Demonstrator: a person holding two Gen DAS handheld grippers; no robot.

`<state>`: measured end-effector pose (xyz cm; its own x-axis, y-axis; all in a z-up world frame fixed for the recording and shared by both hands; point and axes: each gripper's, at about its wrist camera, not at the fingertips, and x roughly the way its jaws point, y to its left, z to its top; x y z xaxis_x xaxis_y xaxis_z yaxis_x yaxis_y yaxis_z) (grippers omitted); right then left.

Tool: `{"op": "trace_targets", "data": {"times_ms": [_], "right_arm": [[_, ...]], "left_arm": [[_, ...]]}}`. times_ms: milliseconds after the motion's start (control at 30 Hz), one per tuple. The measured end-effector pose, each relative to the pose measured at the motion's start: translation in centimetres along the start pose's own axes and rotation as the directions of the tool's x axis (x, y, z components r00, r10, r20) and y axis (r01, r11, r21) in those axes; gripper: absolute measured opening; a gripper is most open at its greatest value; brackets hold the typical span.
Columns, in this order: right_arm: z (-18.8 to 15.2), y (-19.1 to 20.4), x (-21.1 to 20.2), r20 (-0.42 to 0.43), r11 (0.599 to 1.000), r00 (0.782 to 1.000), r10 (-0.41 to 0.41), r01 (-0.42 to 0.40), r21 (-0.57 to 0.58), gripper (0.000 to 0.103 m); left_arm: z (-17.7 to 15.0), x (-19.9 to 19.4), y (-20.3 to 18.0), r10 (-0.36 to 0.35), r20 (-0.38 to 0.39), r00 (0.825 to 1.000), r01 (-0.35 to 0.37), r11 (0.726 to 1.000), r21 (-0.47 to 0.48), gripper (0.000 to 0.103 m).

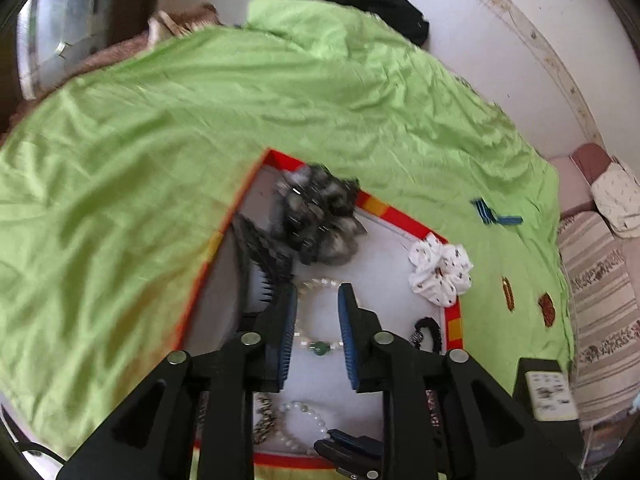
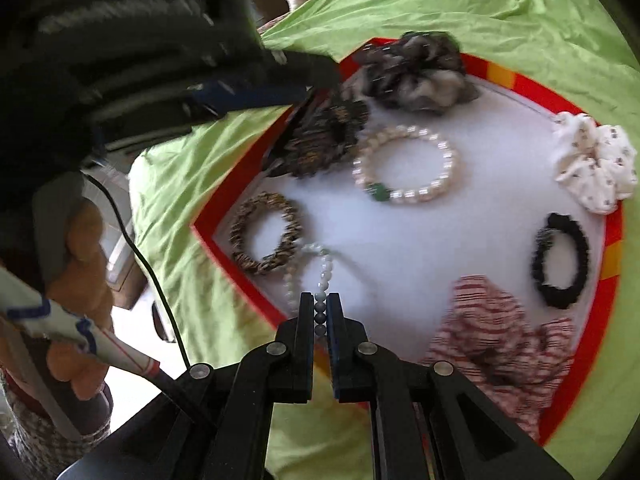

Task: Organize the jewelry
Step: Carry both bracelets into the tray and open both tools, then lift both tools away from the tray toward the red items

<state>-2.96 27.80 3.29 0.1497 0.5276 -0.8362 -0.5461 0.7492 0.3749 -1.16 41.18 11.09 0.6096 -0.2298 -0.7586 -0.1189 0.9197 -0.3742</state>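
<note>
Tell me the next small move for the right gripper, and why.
Probably lift it slightly. The right gripper is shut on the pale bead bracelet, whose far end overlaps the tiger-print scrunchie on the white tray.

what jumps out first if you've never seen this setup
The bright green sheet fills both views, and on it lies a white tray with a red rim strewn with scrunchies and bracelets. The right gripper is shut on a pale bead bracelet at the tray's near edge. The left gripper is open over the pearl bracelet with a green bead.
</note>
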Motion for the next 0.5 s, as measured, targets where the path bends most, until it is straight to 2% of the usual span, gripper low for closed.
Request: {"op": "trace_targets", "data": {"times_ms": [33, 67, 100, 133, 167, 333, 433, 500], "right_arm": [[-0.1, 0.2, -0.2, 0.015, 1.0, 1.0, -0.014, 0.014, -0.016, 0.009], [-0.1, 0.4, -0.5, 0.032, 0.999, 0.999, -0.032, 0.033, -0.033, 0.019], [-0.4, 0.5, -1.0, 0.046, 0.997, 0.998, -0.05, 0.052, -0.048, 0.039], [-0.6, 0.4, -1.8, 0.066, 0.996, 0.996, -0.064, 0.068, -0.054, 0.045], [-0.8, 0.2, -2.6, 0.085, 0.996, 0.994, -0.069, 0.073, -0.052, 0.048], [-3.1, -1.4, -7.9, 0.174, 0.994, 0.981, -0.09, 0.098, -0.038, 0.048], [-6.1, -2.5, -10.3, 0.206, 0.987, 0.968, -0.141, 0.153, -0.042, 0.048], [-7.8, -3.2, -11.1, 0.214, 0.979, 0.959, -0.187, 0.2, -0.037, 0.048]], "left_arm": [[0.0, -0.8, 0.2, 0.024, 0.019, 1.0, -0.024, 1.0, -0.003, 0.027], [-0.2, -1.6, 0.4, 0.052, 0.039, 0.998, -0.052, 0.999, -0.009, 0.03], [-0.3, -2.1, 0.5, 0.068, 0.049, 0.997, -0.067, 0.998, -0.013, 0.031], [-0.5, -2.8, 0.5, 0.089, 0.062, 0.994, -0.088, 0.996, -0.019, 0.033], [-0.7, -3.2, 0.5, 0.103, 0.068, 0.992, -0.102, 0.995, -0.022, 0.034], [-2.5, -5.2, -1.6, 0.166, 0.105, 0.981, -0.168, 0.986, 0.01, 0.04], [-3.7, -5.8, -3.8, 0.177, 0.12, 0.977, -0.183, 0.982, 0.043, 0.048], [-4.5, -6.0, -5.2, 0.173, 0.122, 0.977, -0.181, 0.981, 0.063, 0.048]]}}
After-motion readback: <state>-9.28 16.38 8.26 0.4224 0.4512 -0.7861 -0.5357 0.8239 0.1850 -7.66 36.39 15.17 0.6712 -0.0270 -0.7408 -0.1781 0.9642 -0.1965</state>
